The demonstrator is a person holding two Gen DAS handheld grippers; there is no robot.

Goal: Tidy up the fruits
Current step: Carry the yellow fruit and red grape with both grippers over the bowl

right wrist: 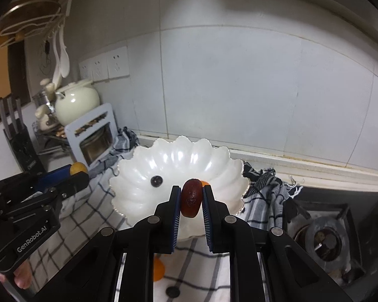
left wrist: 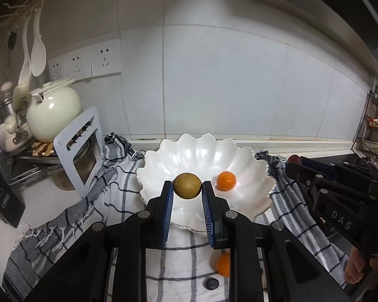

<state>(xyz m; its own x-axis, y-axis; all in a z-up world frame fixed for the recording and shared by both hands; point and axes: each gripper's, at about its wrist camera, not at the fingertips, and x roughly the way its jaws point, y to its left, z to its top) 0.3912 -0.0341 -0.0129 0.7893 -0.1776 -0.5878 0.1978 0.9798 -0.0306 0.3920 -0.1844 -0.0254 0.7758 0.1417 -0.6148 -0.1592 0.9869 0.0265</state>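
Home kitchen, gas burner [right wrist: 325, 241], knife block [right wrist: 20, 141]

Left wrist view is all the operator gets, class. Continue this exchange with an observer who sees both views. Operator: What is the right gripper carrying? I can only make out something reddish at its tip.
Observer: A dark red oval fruit, pinched upright between the fingers of the right gripper, above the near side of the bowl.
Operator: I see one orange in the bowl. Is it alone in there?
Observer: No. Besides the orange, a small dark round berry lies in the bowl. In your view the fruit in the left gripper seems to hide it.
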